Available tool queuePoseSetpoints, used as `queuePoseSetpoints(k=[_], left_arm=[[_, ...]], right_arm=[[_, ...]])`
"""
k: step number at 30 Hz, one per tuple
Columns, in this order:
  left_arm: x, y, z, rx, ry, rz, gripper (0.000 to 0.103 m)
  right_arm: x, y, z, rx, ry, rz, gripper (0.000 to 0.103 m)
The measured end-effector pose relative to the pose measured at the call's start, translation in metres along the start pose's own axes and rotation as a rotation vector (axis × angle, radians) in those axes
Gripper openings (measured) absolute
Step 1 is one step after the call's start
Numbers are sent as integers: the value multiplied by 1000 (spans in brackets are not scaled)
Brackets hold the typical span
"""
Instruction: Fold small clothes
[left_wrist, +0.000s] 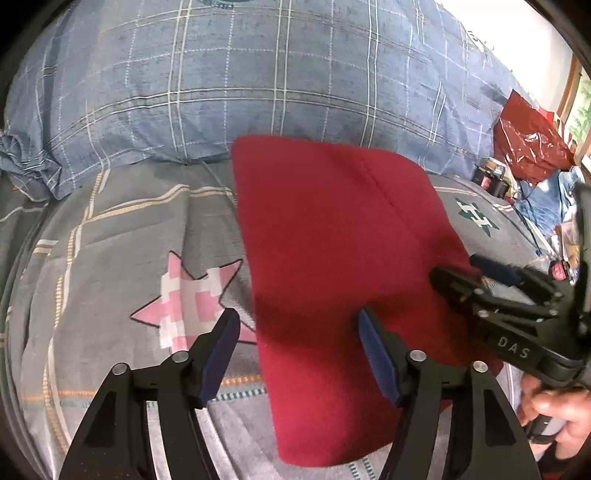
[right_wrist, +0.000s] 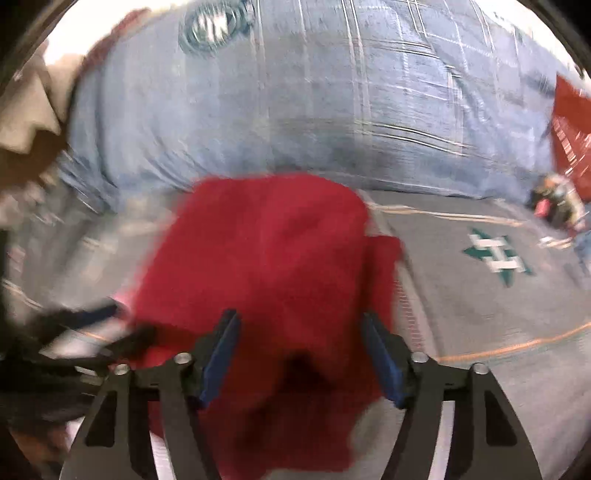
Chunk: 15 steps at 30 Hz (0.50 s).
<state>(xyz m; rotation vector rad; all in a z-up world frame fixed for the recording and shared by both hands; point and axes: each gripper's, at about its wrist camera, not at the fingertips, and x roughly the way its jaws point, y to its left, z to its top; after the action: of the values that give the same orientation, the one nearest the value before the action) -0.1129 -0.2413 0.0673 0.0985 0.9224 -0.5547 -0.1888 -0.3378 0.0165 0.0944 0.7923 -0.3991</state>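
"DAS" on right gripper

red garment: matt, fuzzy fleece-like cloth | bedsheet: smooth woven cloth | red bag at 2 o'clock: glossy crinkled plastic | left gripper: matt black plastic

A home bedroom: a bed spread with a grey checked sheet bearing a pink star patch, a blue plaid pillow at the far side, and a red plastic bag among household clutter at the far right.
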Motion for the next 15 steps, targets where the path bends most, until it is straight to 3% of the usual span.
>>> queuePoseSetpoints(k=[4, 7, 9, 10, 13, 15], left_arm=[[11, 1, 4, -19, 26, -46, 73], [13, 9, 8, -54, 30, -96, 75], [15, 17, 11, -76, 36, -133, 75], [17, 22, 13, -90, 41, -153, 75], [24, 34, 19, -123, 49, -188, 77], [29, 39, 23, -142, 50, -198, 78]], right_arm=[[8, -20, -4, 91, 8, 110, 65], [2, -34, -5, 172, -27, 187, 72], [3, -49, -5, 258, -29, 208, 89], [6, -57, -5, 304, -16, 217, 92], [12, -64, -2, 340, -7, 262, 92], [13, -62, 2, 319, -16, 244, 92]])
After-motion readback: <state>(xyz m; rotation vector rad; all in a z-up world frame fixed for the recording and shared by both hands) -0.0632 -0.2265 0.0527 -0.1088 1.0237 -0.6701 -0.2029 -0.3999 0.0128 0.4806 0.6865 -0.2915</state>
